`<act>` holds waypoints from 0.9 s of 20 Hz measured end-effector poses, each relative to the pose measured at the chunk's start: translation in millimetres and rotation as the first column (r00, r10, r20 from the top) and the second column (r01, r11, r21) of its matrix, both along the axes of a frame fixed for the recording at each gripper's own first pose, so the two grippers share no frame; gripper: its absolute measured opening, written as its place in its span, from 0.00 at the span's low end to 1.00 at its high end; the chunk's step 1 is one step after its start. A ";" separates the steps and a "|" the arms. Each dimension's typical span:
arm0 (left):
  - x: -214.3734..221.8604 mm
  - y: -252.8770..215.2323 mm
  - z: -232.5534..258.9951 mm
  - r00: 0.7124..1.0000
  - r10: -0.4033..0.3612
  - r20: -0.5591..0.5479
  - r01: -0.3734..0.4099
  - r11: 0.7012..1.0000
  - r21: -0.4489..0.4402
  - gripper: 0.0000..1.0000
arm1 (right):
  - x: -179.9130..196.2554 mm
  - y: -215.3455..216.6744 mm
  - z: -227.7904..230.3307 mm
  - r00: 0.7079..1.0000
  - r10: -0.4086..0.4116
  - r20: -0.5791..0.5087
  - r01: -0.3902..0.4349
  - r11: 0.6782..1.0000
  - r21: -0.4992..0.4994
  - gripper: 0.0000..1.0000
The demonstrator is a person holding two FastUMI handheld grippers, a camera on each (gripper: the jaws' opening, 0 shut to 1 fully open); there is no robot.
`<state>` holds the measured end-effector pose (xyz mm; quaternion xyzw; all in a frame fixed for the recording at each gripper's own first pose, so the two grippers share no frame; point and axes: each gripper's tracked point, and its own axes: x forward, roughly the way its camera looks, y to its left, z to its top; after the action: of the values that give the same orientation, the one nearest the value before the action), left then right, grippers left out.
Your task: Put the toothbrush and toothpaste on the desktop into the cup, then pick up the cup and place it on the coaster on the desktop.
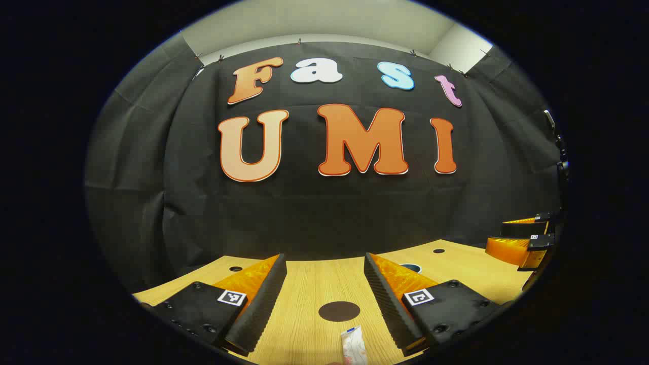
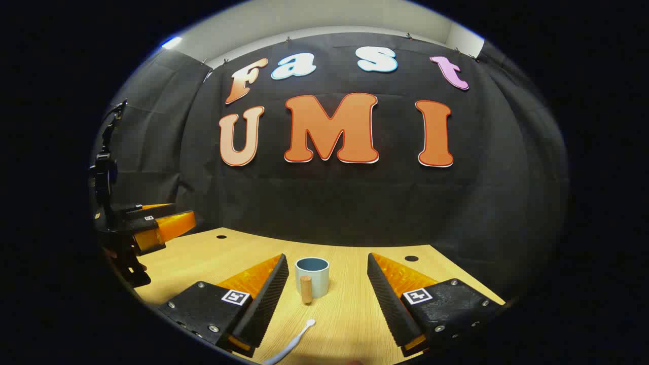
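Left gripper view: toothpaste (image 1: 353, 346) cut off.

I'm at a light wood-grain desktop (image 2: 355, 314) with small dark round holes (image 2: 221, 236) near its far edge. Black cloth wall (image 2: 345, 203) hangs behind and wraps both sides, clipped along the top. Above it there's pale wall or ceiling (image 1: 314, 20), with a bright light patch (image 2: 171, 42) upper left in the right gripper view.

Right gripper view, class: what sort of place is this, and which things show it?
Probably a staged recording booth, not a real bathroom: black cloth wall behind a wooden desktop holding a cup, a toothbrush, and handheld grippers.
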<state>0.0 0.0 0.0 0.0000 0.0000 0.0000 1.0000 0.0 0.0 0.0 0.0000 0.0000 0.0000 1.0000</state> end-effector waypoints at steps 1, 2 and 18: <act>-1.5 -0.6 0.6 1.000 -0.002 -0.001 0.002 1.000 0.002 0.97 | -0.1 1.2 -0.2 1.000 0.007 -0.001 -0.007 1.000 0.008 0.94; -0.9 -1.9 0.4 1.000 -0.006 -0.002 0.006 1.000 0.005 0.97 | -0.7 1.6 -0.4 1.000 0.011 -0.002 -0.011 1.000 0.014 0.94; 0.7 -13.7 -4.9 0.999 -0.033 -0.032 0.033 0.999 0.009 0.97 | -1.8 7.6 -7.2 0.999 0.031 -0.024 -0.031 1.000 0.005 0.94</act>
<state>0.7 -13.7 -4.9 0.0047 0.0158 -0.0166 0.9997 -1.8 7.6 -7.2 0.0022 0.0122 0.0153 0.9998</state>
